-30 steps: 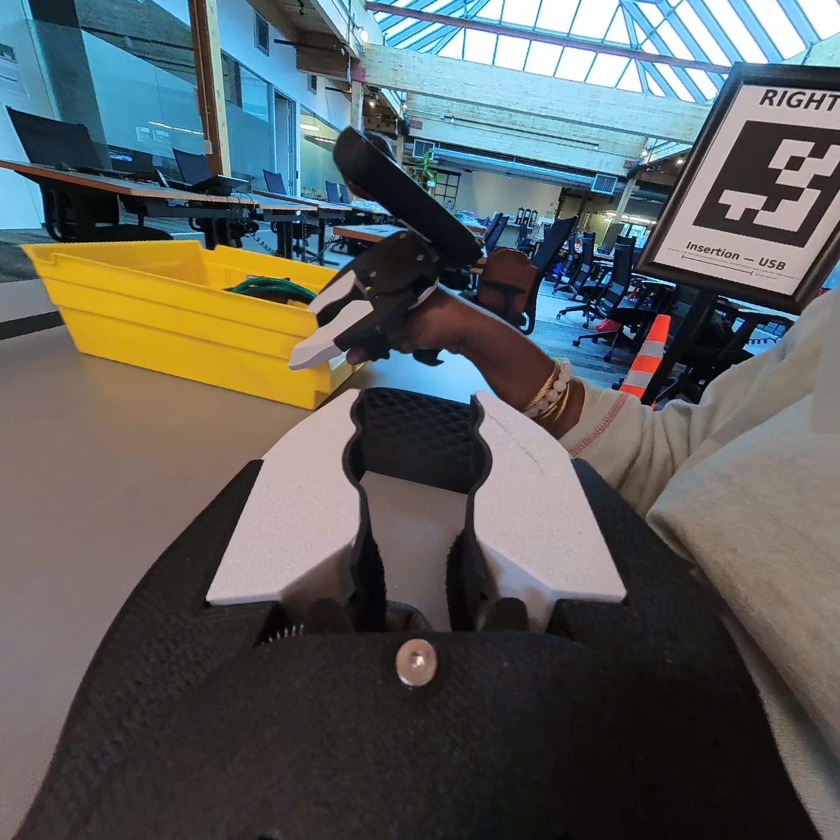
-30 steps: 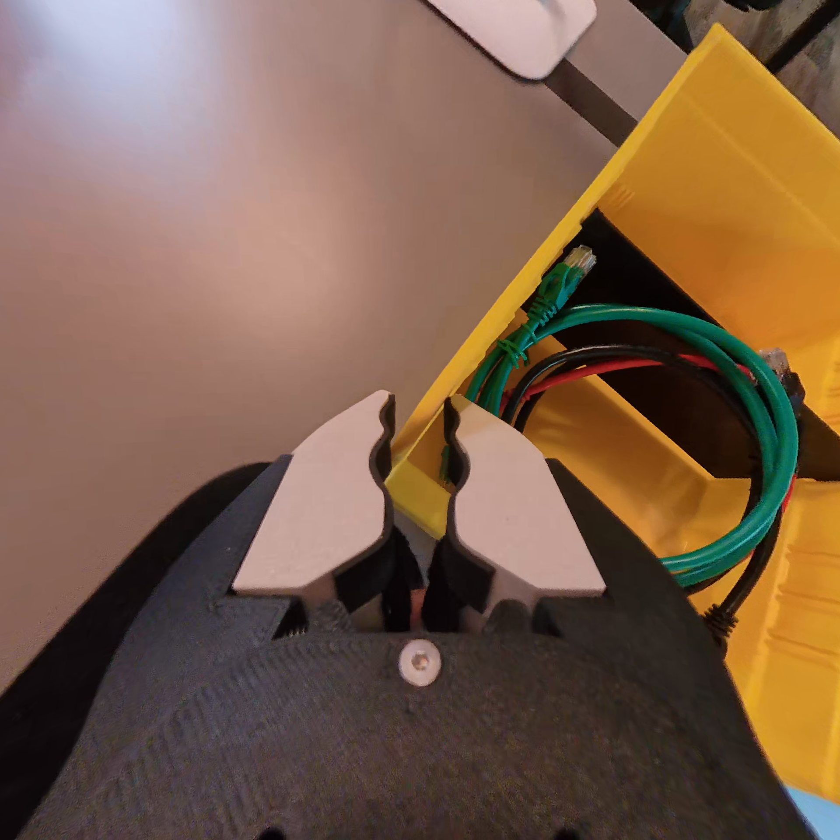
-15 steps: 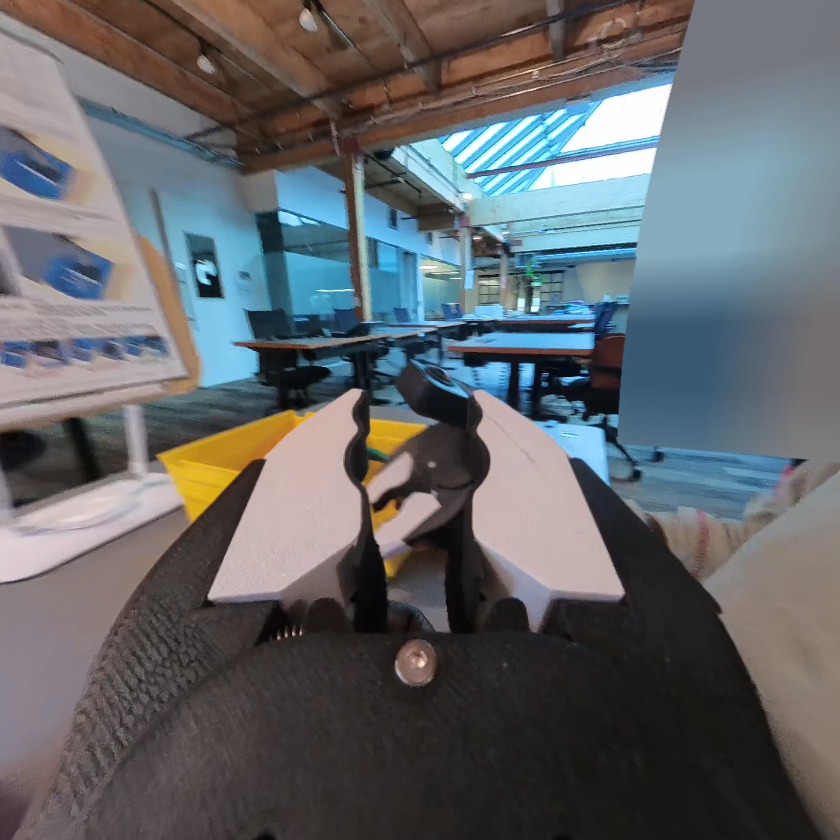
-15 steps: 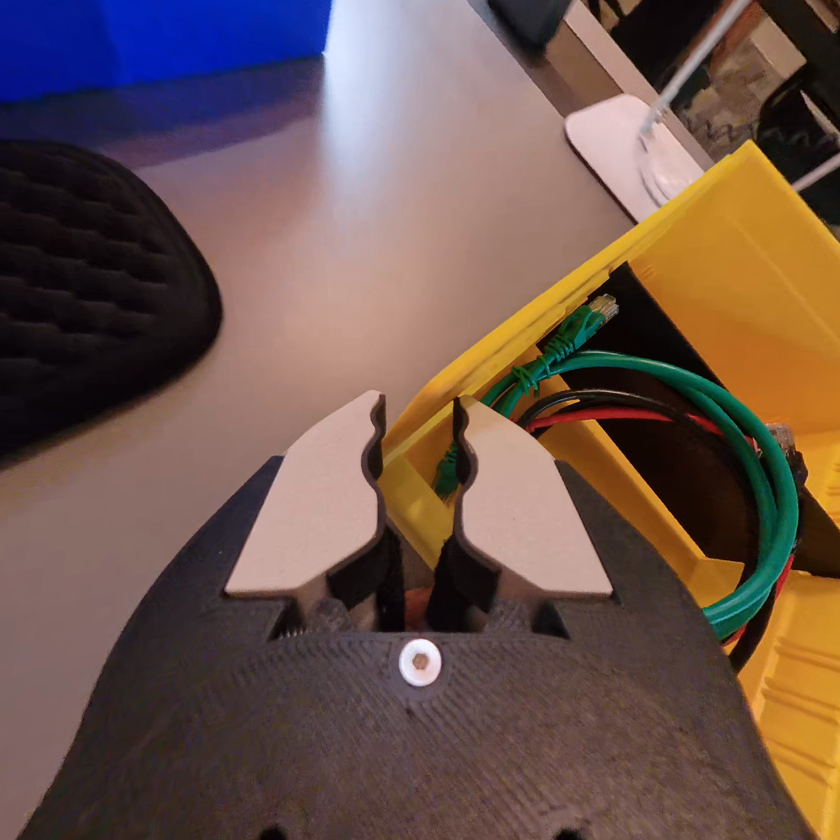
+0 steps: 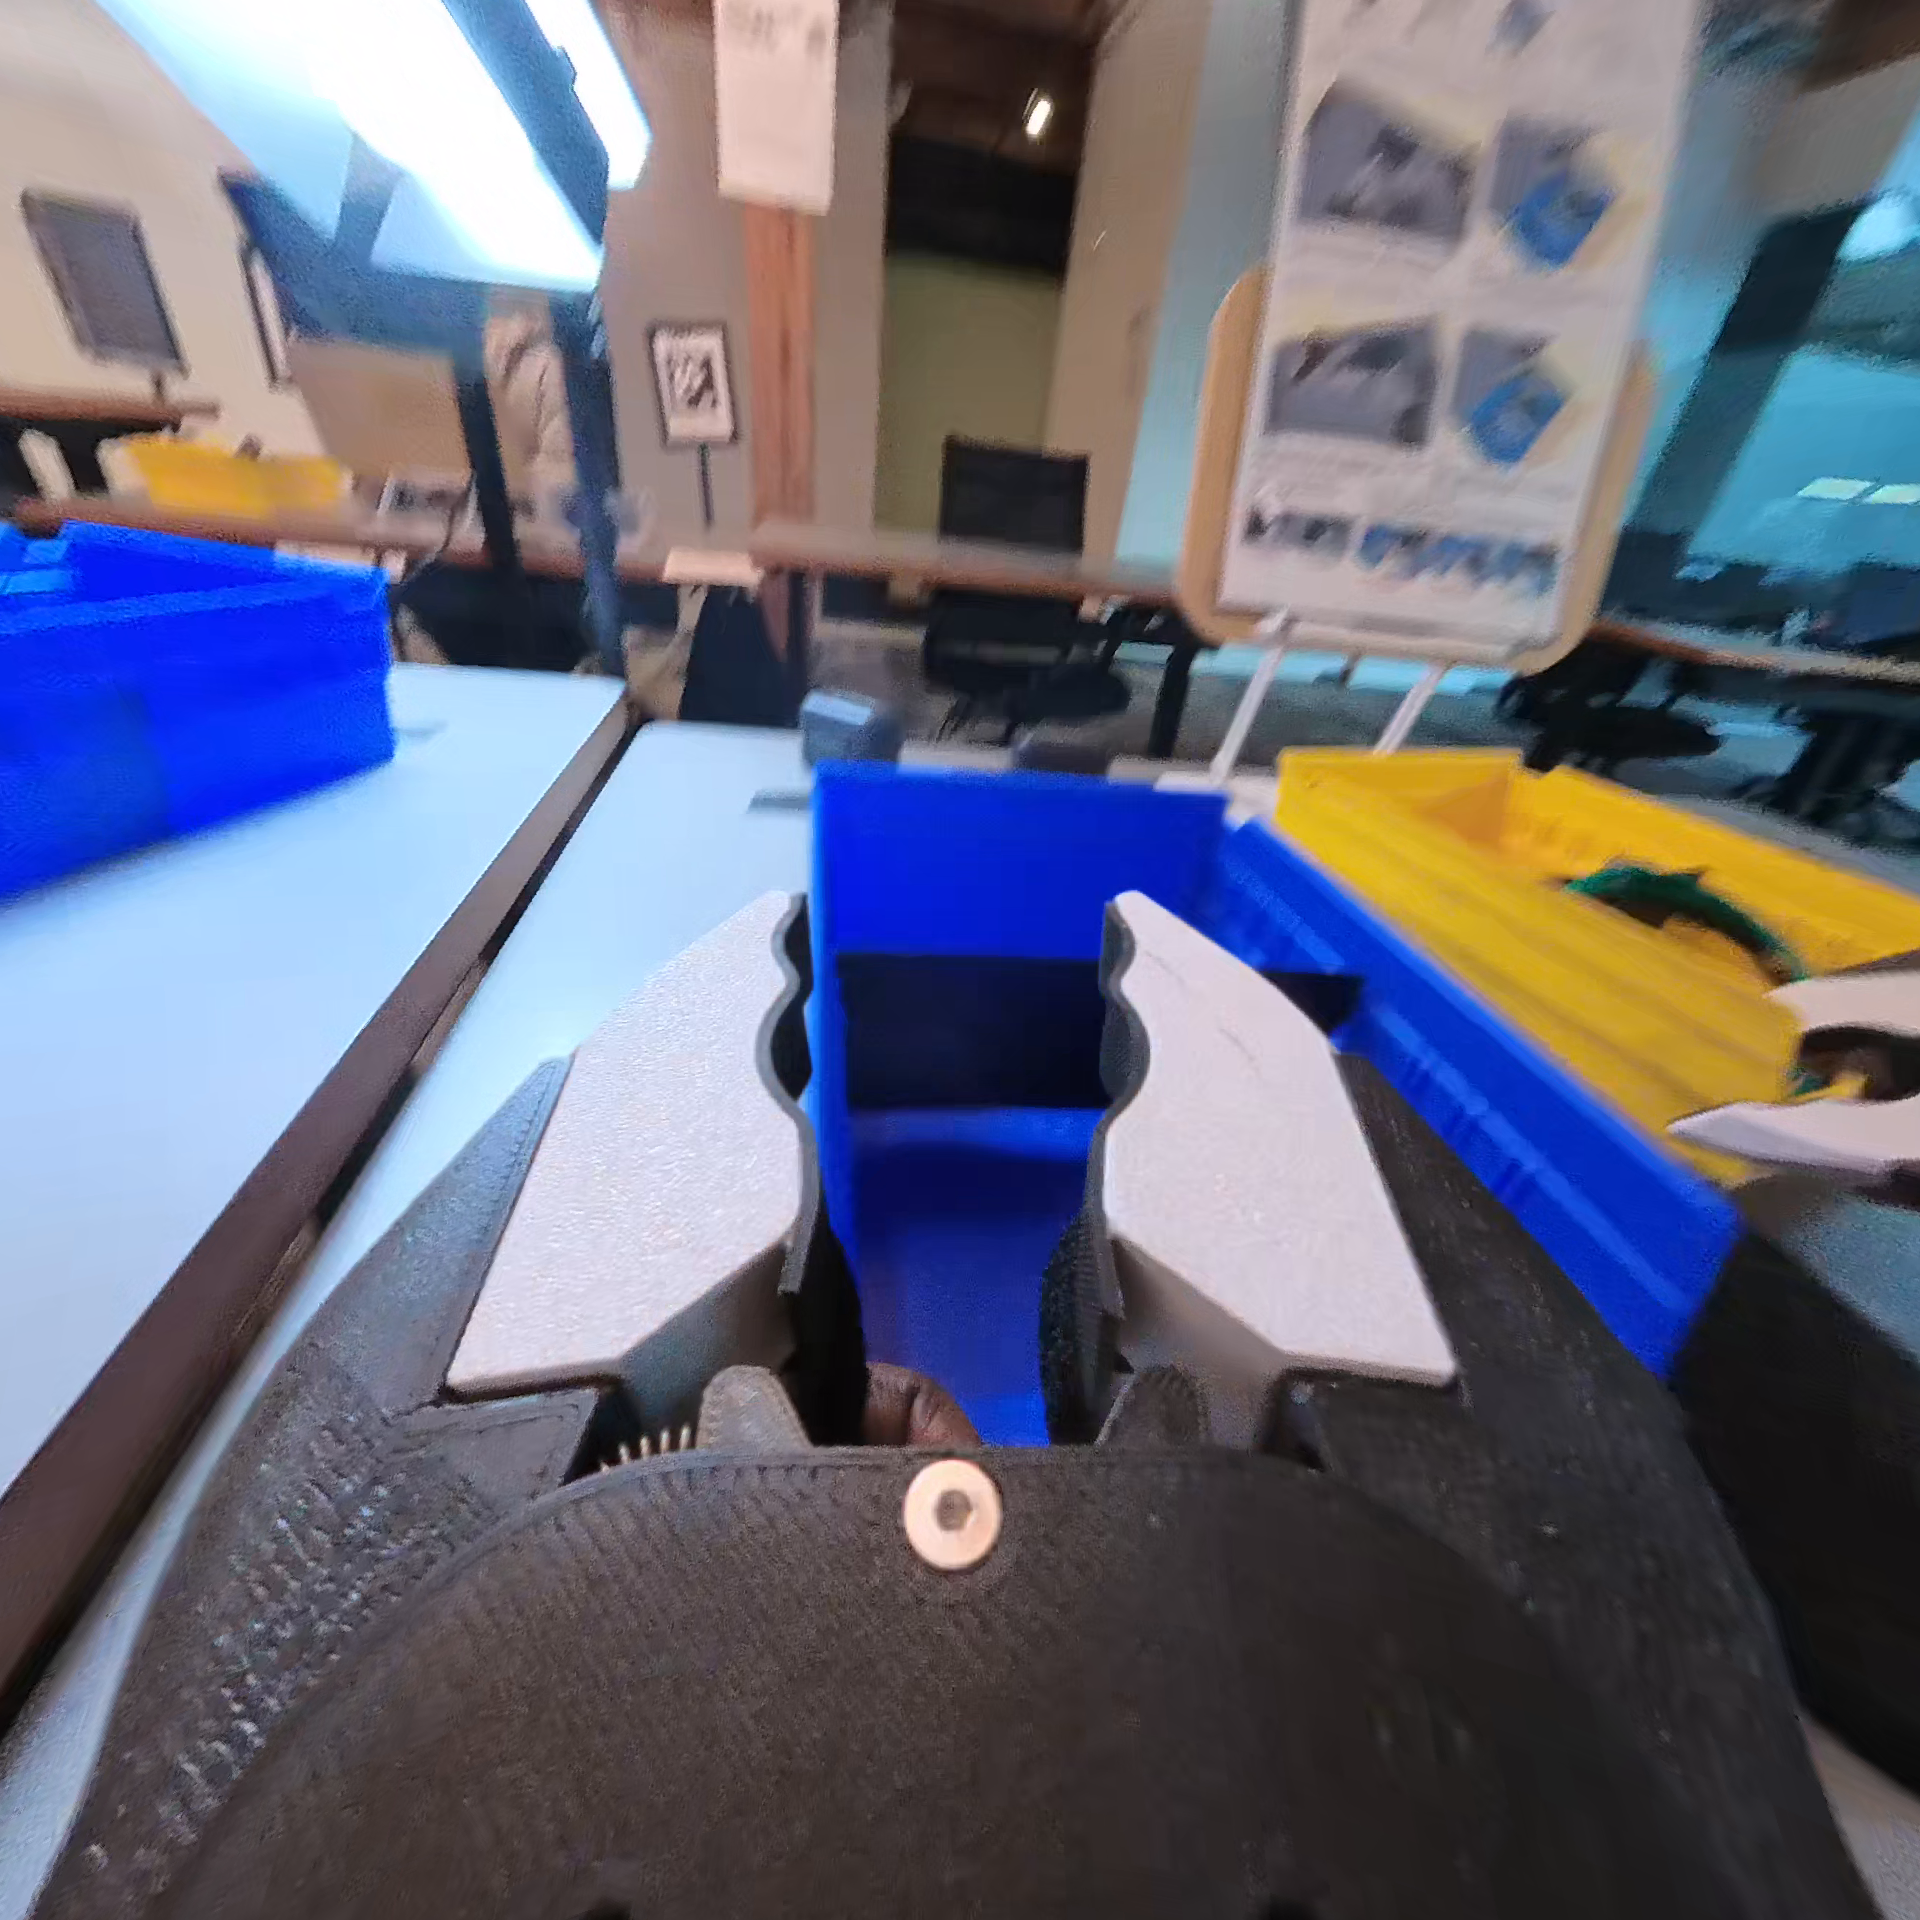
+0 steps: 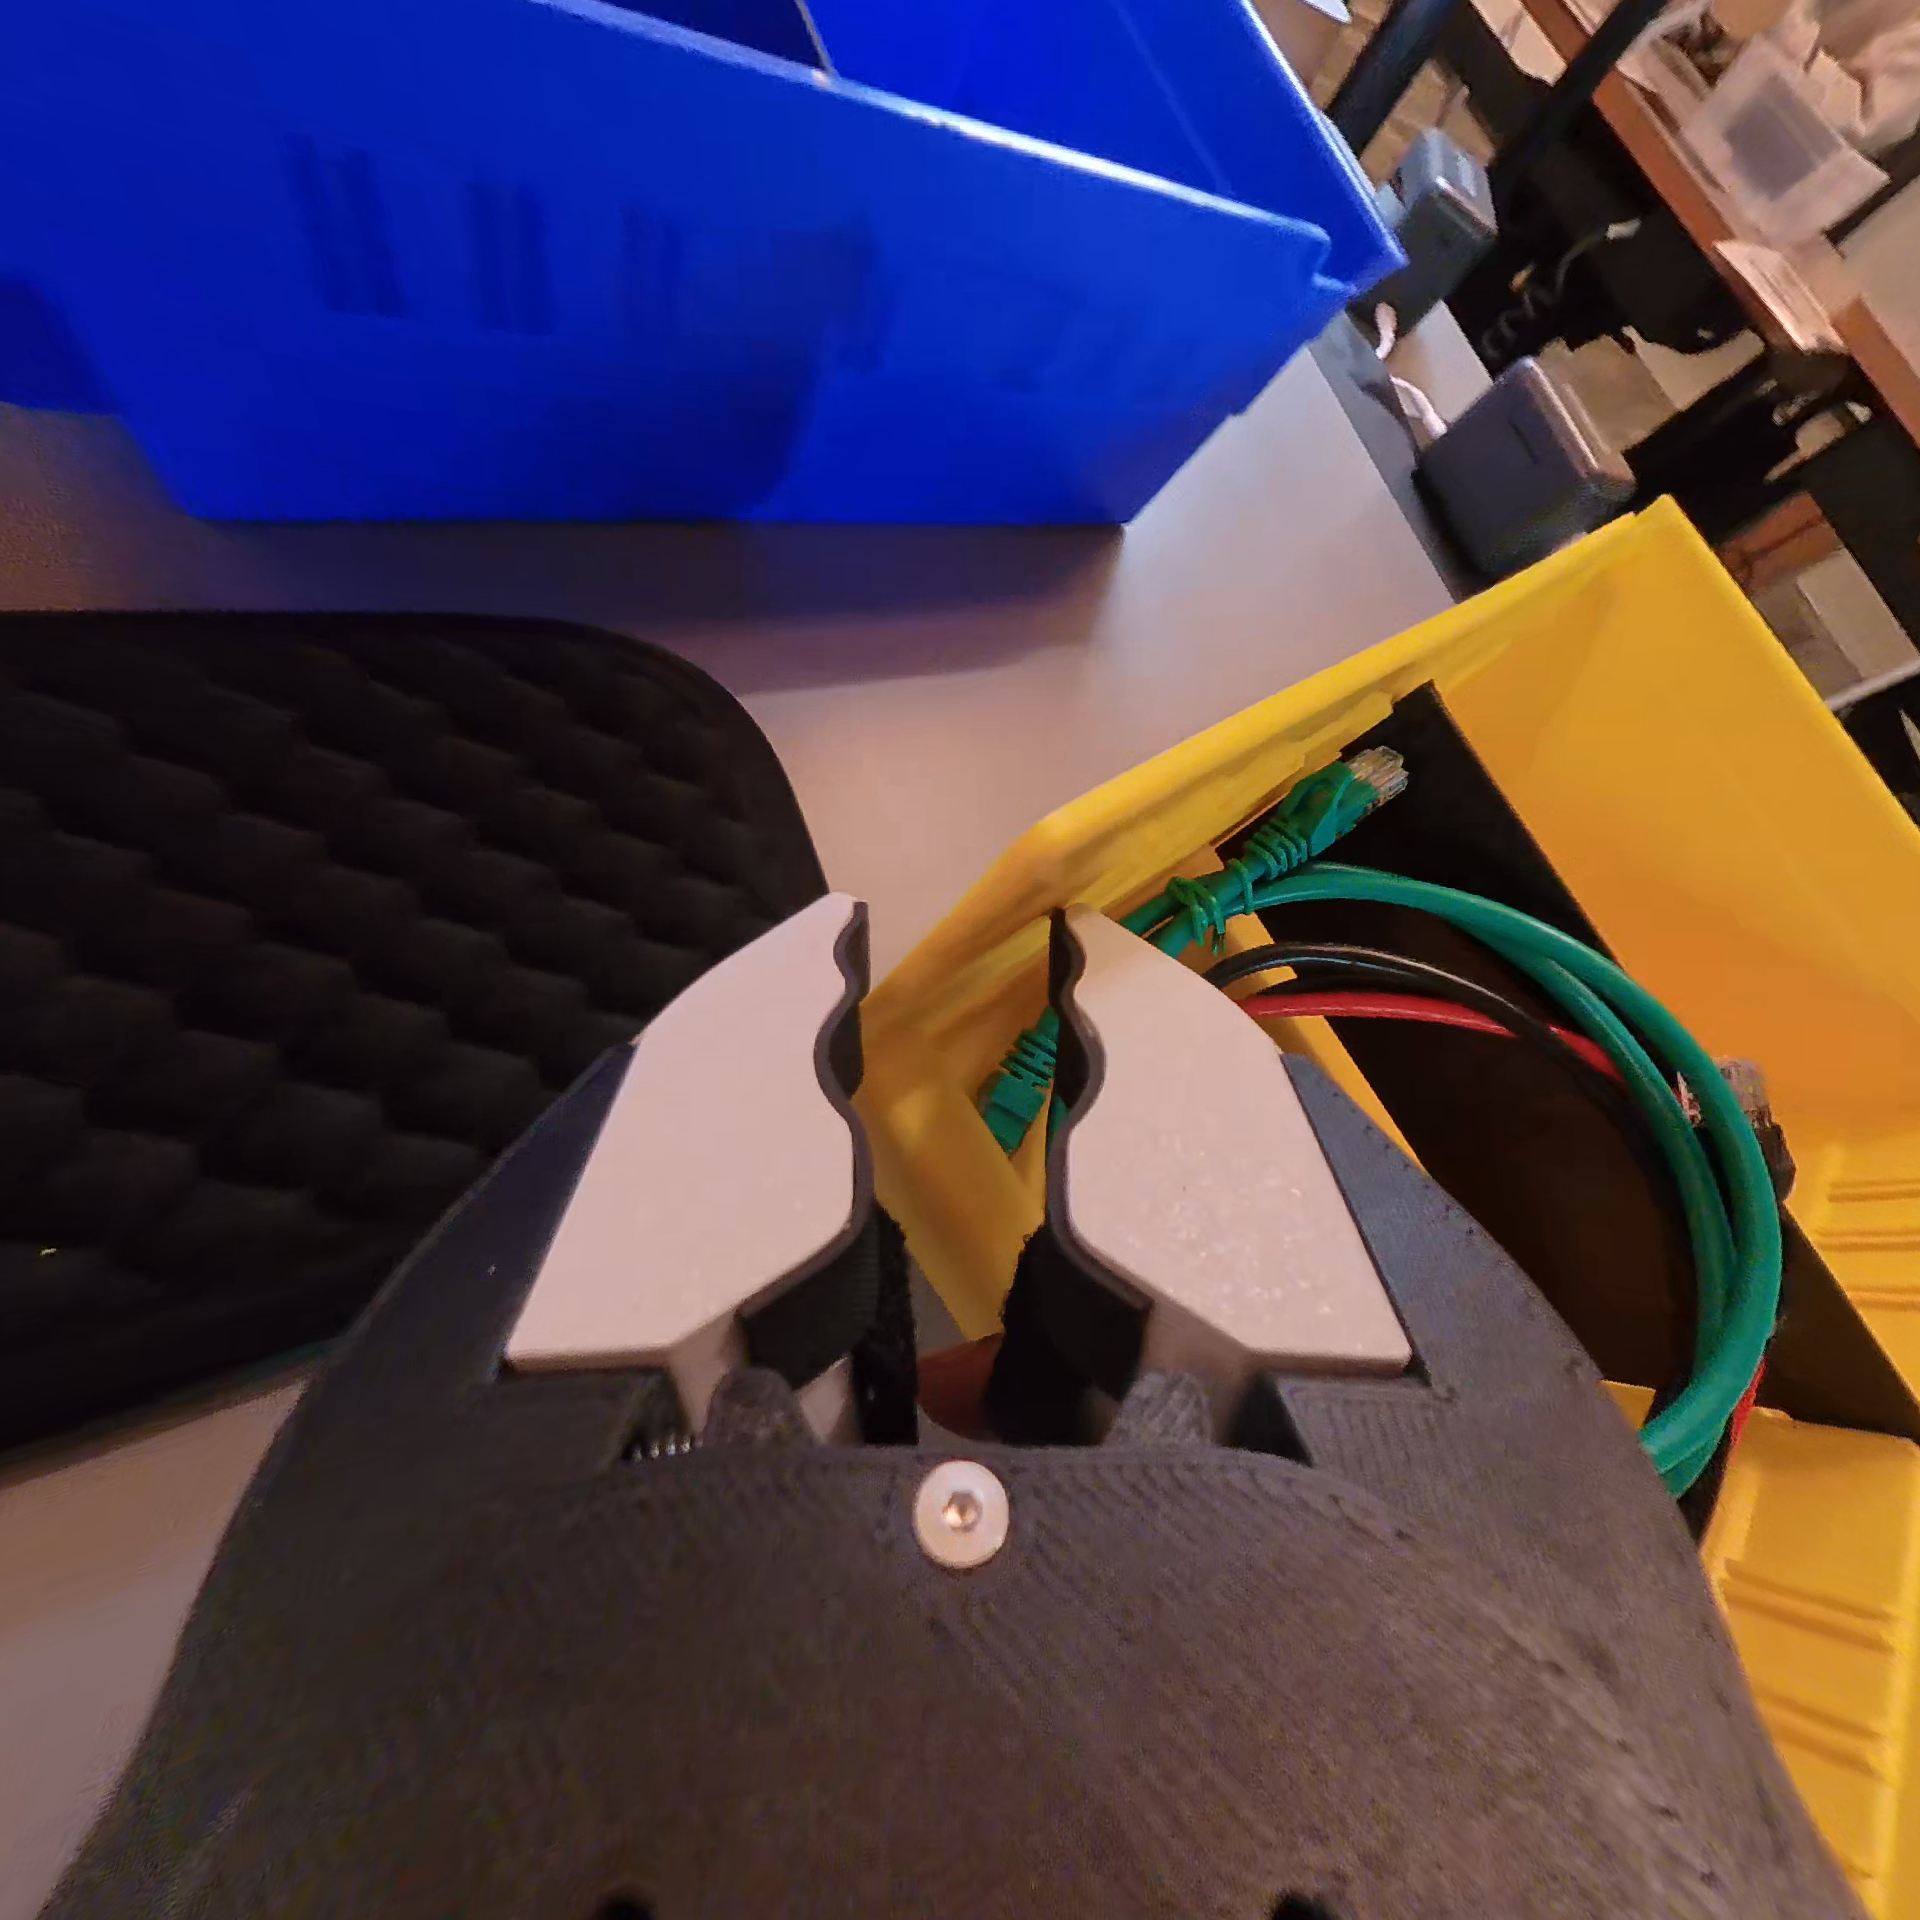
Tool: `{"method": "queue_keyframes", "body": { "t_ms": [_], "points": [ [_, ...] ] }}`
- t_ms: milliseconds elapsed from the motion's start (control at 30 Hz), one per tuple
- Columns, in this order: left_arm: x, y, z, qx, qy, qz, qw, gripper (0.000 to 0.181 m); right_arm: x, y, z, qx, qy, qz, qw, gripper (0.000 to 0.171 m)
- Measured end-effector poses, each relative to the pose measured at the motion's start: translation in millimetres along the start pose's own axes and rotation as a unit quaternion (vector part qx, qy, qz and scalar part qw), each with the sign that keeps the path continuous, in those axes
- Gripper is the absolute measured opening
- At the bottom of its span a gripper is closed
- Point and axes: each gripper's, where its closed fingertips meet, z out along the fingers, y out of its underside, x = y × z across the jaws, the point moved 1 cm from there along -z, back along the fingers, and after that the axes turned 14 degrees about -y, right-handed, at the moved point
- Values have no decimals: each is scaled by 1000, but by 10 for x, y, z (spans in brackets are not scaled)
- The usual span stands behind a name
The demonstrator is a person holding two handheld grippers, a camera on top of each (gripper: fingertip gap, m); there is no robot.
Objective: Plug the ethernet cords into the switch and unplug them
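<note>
Green ethernet cords (image 6: pixel 1662 1039) lie coiled with a black cord (image 6: pixel 1382 961) and a red cord (image 6: pixel 1403 1013) in the yellow bin (image 6: pixel 1662 831). One green plug (image 6: pixel 1351 790) rests at the bin's corner. My right gripper (image 6: pixel 956 920) is open a little, its jaws on either side of the bin's near corner, with a second green plug (image 6: pixel 1023 1081) in the gap, untouched. My left gripper (image 5: pixel 956 925) is open and empty, pointing into a blue bin (image 5: pixel 997 852). The right gripper's fingers (image 5: pixel 1829 997) show at the left view's right edge. I see no switch clearly.
The blue bin (image 6: pixel 623 312) stands left of the yellow bin (image 5: pixel 1507 914) on the grey table (image 6: pixel 1143 665). The left gripper's black body (image 6: pixel 312 935) lies close on my right gripper's left. A picture sign on a stand (image 5: pixel 1434 312) rises behind the bins. Another blue bin (image 5: pixel 187 686) sits far left.
The left gripper has swung left, from facing the yellow bin and right gripper to facing the blue bin. The right gripper's jaws have widened slightly at the yellow bin's corner.
</note>
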Motion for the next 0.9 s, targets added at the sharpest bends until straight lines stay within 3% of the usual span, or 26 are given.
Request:
{"method": "queue_keyframes", "body": {
  "t_ms": [133, 233, 300, 367, 500, 633, 733, 800, 900],
  "points": [
    [-351, 360, 52, -62, -66, 28, 995, 60, -4, -79, 97, 23, -30, -21, 999, 34],
    [-374, 439, 62, -63, -45, -1, 997, 60, -6, -101, 140, 38, -41, -30, 998, 35],
    [-374, 522, 80, -74, -31, -8, 997, 63, 6, -184, 109, 58, -10, -28, 998, 63],
    [-367, 619, 106, -88, -22, 1, 996, 65, -57, -470, -28, 135, 23, -44, 990, 81],
    [-294, 769, 184, -107, -1, 10, 994, 67, -507, -1021, -159, 271, -24, -19, 962, 87],
    [-171, 903, 260, -137, 18, 37, 990, 60, -810, -1057, 206, 215, -66, 19, 974, 104],
    [-176, 978, 312, -165, -9, 65, 984, 17, -893, -939, 453, 146, -99, 43, 983, 92],
    [-218, 976, 320, -179, -45, 97, 978, 6, -937, -928, 506, 126, -122, 42, 984, 72],
    [-145, 836, 310, -166, -61, 124, 976, 6, -984, -945, 496, 129, -139, 34, 981, 44]
  ]
}}
